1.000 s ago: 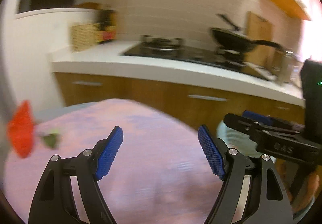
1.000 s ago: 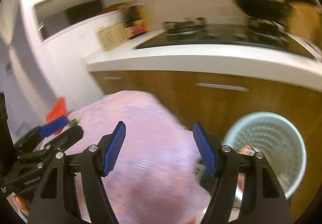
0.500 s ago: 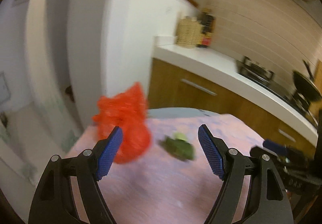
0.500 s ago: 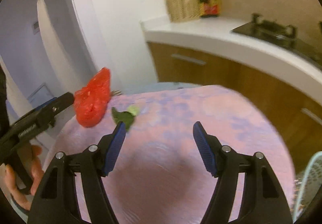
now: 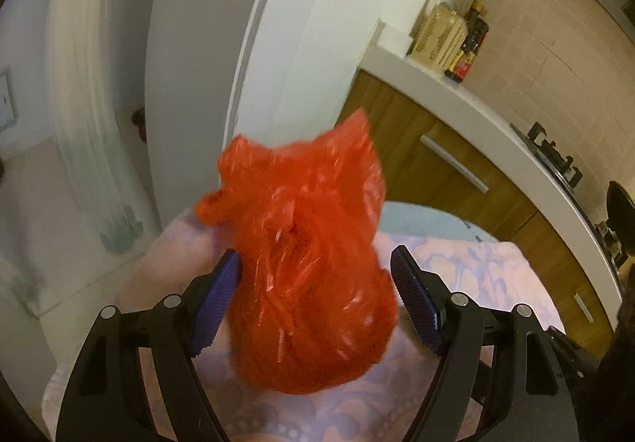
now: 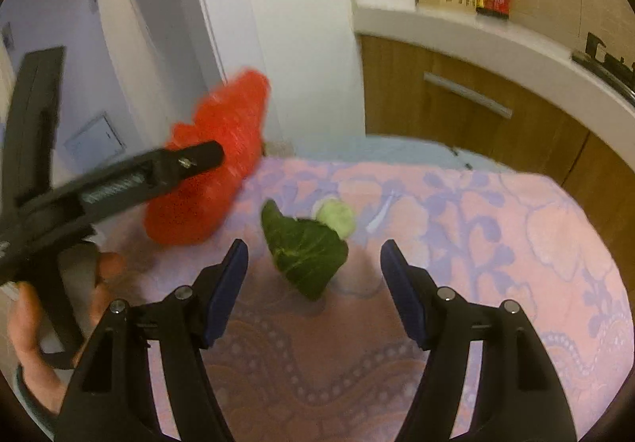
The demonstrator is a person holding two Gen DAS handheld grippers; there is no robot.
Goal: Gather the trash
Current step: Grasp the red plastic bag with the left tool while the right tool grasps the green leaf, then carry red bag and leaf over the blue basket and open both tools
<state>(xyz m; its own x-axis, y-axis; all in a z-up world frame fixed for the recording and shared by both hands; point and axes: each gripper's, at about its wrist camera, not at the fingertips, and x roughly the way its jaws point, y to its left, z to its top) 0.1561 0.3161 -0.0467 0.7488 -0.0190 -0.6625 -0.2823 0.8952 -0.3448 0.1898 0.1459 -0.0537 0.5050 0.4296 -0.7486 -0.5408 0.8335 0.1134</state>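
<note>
While the red plastic bag [image 5: 305, 255] sits between the wide-open fingers of the left hand-held gripper [image 5: 317, 303], its light, crumpling film is best pinched at the bunched top.

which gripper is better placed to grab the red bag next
Left. The left gripper is open with the red bag already between its fingers, while the right gripper is lined up on the green leaf instead.
</note>
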